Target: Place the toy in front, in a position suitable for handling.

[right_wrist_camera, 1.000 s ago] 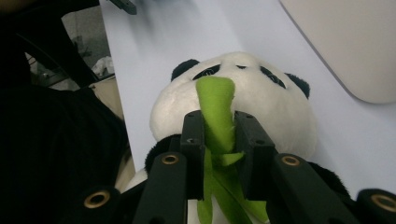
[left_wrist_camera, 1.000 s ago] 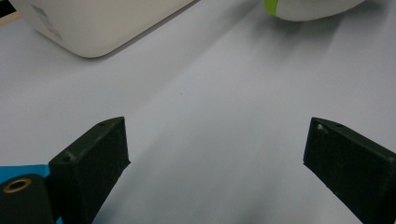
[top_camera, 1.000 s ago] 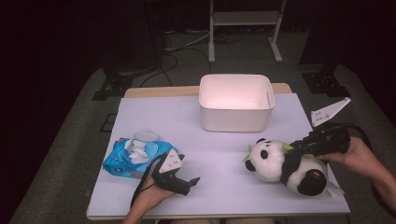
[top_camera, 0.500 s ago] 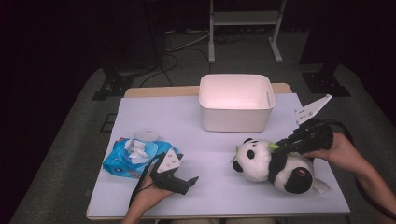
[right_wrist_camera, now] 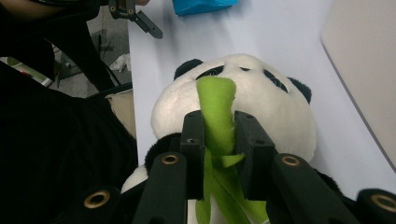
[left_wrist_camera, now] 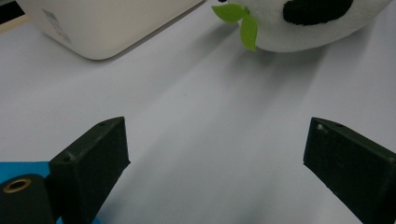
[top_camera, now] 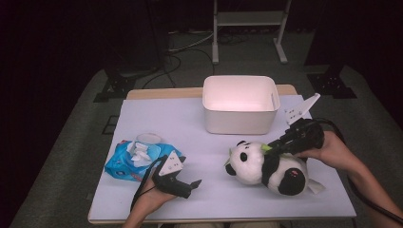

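A black-and-white panda plush lies on the white table at the front right, its head toward the middle. A green felt bamboo stalk runs up its chest to its mouth. My right gripper comes in from the right and is shut on that stalk, with both pads pressing its sides. At the table's front, my left gripper rests open, nothing between its jaws. It faces the panda and its green leaves.
A white bin stands behind the panda near the table's back edge, seen close in the left gripper view. A blue wipes pack lies at the front left, just behind my left hand. The table's right edge is near my right forearm.
My right gripper has moved left toward the middle, bringing the panda along by its green stalk. The left gripper has stayed where it was.
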### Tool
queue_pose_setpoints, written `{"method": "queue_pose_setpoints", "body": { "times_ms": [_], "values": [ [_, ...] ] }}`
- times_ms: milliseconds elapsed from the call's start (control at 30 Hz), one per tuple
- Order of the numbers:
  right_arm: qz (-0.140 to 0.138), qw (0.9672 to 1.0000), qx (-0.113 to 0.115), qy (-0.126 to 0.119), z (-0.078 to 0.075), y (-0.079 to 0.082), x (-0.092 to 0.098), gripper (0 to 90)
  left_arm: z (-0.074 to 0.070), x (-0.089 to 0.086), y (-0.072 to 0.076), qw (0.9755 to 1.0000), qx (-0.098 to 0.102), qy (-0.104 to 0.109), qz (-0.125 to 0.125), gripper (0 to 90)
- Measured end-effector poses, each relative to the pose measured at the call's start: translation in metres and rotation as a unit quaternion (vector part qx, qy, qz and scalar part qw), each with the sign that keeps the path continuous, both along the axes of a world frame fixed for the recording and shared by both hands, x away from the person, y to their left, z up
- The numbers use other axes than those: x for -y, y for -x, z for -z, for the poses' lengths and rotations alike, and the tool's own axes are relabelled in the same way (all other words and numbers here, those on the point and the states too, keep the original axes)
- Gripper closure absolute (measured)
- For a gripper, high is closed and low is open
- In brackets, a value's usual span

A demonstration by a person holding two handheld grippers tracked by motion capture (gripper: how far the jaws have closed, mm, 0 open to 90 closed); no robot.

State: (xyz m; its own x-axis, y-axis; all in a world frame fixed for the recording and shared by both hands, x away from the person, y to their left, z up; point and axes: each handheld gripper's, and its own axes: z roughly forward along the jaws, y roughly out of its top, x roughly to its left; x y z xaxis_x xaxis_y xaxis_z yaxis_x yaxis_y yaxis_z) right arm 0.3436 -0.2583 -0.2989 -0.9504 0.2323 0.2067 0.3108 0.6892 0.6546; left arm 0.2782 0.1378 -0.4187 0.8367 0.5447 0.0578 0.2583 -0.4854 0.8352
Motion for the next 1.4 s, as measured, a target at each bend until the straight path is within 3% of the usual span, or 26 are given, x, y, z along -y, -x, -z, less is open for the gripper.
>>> {"method": "queue_pose_setpoints", "body": {
  "times_ms": [633,1400],
  "values": [
    [-0.033,0.9995,-0.001,0.002,-0.002,-0.014,-0.039,73.8,-0.001,-0.003,0.0,1.0,0.003,0.001,0.0,5.8],
    [-0.066,0.9978,-0.01,-0.004,0.007,-0.03,-0.08,73.8,-0.002,-0.003,0.001,1.0,0.003,0.003,0.002,5.8]
  ]
}}
